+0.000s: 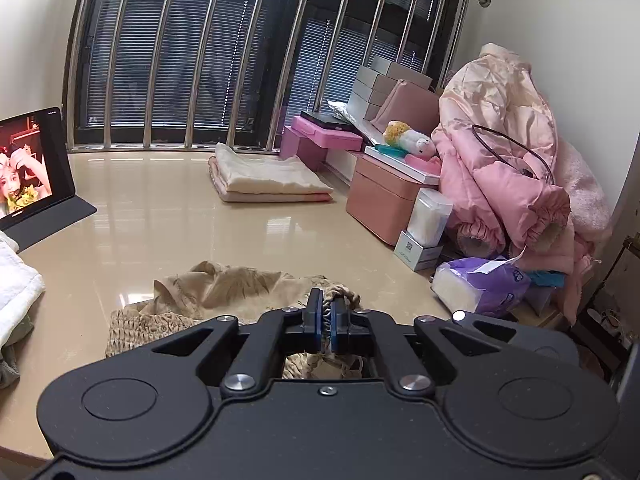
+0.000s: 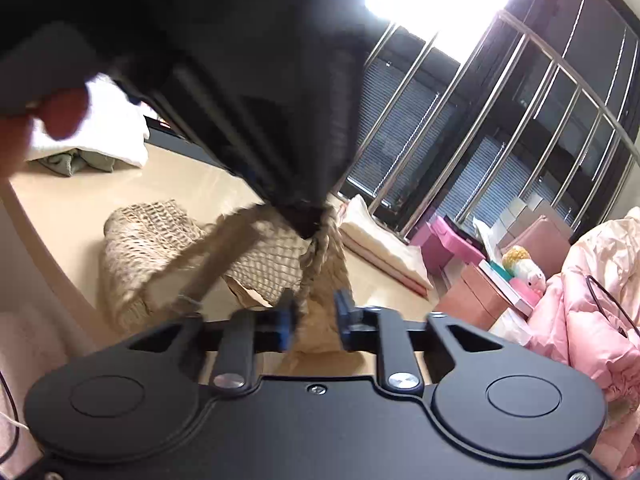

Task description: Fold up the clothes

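A beige knitted garment (image 1: 240, 284) lies crumpled on the glossy cream floor (image 1: 160, 208). My left gripper (image 1: 326, 320) is shut on a bunched edge of it, with cloth squeezed between the blue pads. From the right wrist, the left gripper (image 2: 308, 220) looms dark overhead and lifts a twisted strand of the garment (image 2: 148, 236). My right gripper (image 2: 316, 316) sits just under that strand. Its jaws stand close together with beige cloth filling the narrow gap, shut on it. The picture is blurred there. A thumb (image 2: 64, 116) shows at the left edge.
A tablet (image 1: 28, 164) stands at the left with white and grey cloth (image 1: 16, 292) piled beside it. A folded cream blanket (image 1: 268, 176) lies by the barred window (image 1: 240, 60). Pink boxes (image 1: 380, 196), a pink quilt pile (image 1: 504, 160) and a tissue pack (image 1: 476, 284) crowd the right.
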`<state>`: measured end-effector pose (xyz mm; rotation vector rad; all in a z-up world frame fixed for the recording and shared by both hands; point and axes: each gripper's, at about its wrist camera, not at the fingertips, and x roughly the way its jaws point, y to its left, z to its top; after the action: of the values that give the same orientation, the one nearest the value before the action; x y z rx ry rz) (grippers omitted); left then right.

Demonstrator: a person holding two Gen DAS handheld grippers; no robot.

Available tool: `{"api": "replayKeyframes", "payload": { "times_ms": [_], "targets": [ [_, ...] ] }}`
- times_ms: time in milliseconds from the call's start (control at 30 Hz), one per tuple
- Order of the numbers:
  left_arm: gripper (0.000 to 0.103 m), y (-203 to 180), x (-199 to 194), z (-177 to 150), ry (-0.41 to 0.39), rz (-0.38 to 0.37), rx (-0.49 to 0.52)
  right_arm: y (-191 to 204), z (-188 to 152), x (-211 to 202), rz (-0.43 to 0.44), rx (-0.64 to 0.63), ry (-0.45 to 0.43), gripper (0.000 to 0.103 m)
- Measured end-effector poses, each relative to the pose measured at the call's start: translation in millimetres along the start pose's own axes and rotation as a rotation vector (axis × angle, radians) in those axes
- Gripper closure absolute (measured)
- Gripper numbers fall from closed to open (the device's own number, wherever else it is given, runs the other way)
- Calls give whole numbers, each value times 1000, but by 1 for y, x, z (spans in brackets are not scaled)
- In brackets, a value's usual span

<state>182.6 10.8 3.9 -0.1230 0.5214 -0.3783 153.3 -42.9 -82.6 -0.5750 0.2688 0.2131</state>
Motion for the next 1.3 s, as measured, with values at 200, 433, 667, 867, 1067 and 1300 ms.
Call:
{"api": "replayKeyframes", "payload": {
  "times_ms": [200,433,667,867,1067,1300],
  "targets": [
    [95,7,-6,-5,6,20,-11,-31,15,3,-17,-35,-45,101],
    [29,18,-33,-34,-46,131,-56,-89,87,6,74,41,-106,101],
    [27,25,-50,-47,-56,179,-148,-125,186,-8,117,114,-186,101],
    [27,7,-52,-34,-81,99,-141,-145,247,-18,61,168,-209,101],
    [25,-9,-51,-33,-99,55,-129,-162,278,-29,-17,209,-216,101],
    [24,-8,-61,-37,-183,132,-234,-163,279,-34,-24,232,-207,101]
  ]
}}
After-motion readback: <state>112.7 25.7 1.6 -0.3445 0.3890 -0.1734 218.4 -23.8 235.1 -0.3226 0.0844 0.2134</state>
